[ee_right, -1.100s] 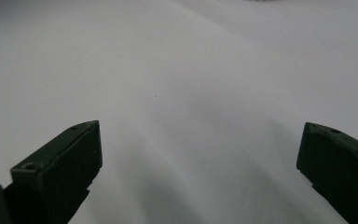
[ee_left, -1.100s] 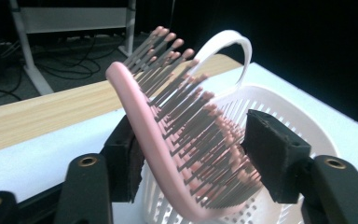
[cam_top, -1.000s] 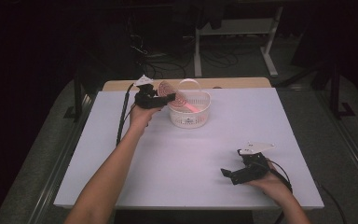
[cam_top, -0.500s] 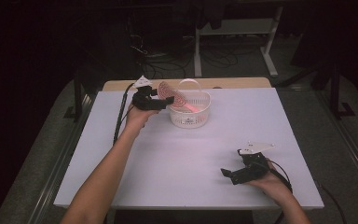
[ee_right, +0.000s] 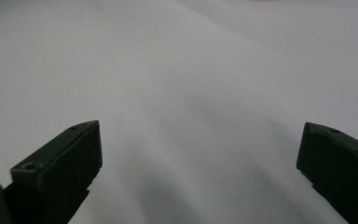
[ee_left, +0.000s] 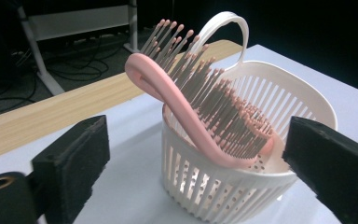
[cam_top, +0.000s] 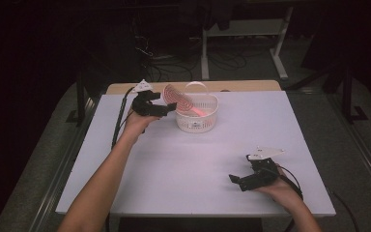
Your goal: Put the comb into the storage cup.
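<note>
Looking down from the high view: left gripper [cam_top: 170,107] sits at the far left part of the worktop [cam_top: 193,164], just beside the white basket [cam_top: 196,116]. Pink hairbrush [cam_top: 178,99] stands slanted in that basket, head sticking up over the near-left rim toward the left gripper. Jaws there have just been opening, and nothing is between them. Right gripper [cam_top: 234,180] rests low at the near right, well apart from basket and brush. Left hand is plainly the nearer one.

Left gripper view: both black jaws stand wide, one either side of the picture, pads pressing on nothing. Hairbrush [ee_left: 200,112] lies straight ahead of the gap, leaning in the basket [ee_left: 261,154], its long axis running from upper left down to lower right, bristles up and away from the camera. Lower end sits inside the basket wall; upper end overhangs the rim. Looped basket handle [ee_left: 233,32] stands upright behind it.

Right gripper view: jaws spread wide over bare worktop [ee_right: 177,84], nothing between them.
</note>
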The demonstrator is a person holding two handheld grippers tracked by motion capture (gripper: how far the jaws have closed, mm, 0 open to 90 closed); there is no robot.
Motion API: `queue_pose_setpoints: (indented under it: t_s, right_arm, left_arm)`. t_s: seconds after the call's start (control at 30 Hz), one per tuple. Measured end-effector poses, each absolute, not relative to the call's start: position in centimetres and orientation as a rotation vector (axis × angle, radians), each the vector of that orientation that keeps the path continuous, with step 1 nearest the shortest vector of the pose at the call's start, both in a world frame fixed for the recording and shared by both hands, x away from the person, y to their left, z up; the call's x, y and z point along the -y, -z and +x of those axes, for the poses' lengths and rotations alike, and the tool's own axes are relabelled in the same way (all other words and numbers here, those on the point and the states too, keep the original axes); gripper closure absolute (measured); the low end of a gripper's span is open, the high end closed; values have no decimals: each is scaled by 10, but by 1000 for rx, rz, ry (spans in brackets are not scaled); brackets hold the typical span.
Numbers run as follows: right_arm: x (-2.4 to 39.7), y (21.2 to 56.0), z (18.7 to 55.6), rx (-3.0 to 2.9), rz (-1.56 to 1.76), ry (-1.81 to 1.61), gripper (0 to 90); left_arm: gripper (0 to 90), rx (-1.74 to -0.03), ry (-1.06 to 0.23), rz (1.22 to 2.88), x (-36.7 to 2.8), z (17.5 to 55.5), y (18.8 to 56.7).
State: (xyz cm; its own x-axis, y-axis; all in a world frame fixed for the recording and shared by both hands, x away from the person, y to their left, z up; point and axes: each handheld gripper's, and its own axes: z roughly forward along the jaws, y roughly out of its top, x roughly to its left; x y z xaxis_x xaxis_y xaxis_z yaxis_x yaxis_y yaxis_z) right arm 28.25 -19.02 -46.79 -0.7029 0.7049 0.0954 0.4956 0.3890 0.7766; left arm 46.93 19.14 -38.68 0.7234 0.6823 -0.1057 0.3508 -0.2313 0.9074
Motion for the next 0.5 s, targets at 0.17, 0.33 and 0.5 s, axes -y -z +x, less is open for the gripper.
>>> queue_pose_setpoints:
  t_s: [0.17, 0.33, 0.5]
  right_arm:
    - [190, 468, 282, -2399, 1062, -1209, 0]
    - [190, 468, 282, -2399, 1062, -1209, 0]
    - [190, 468, 282, -2398, 1062, -1209, 0]
  left_arm:
    - [0, -782, -363, 1845, -196, 464, 386]
    - [0, -776, -378, 1862, -202, 457, 385]
    - [0, -762, -380, 1855, -212, 446, 383]
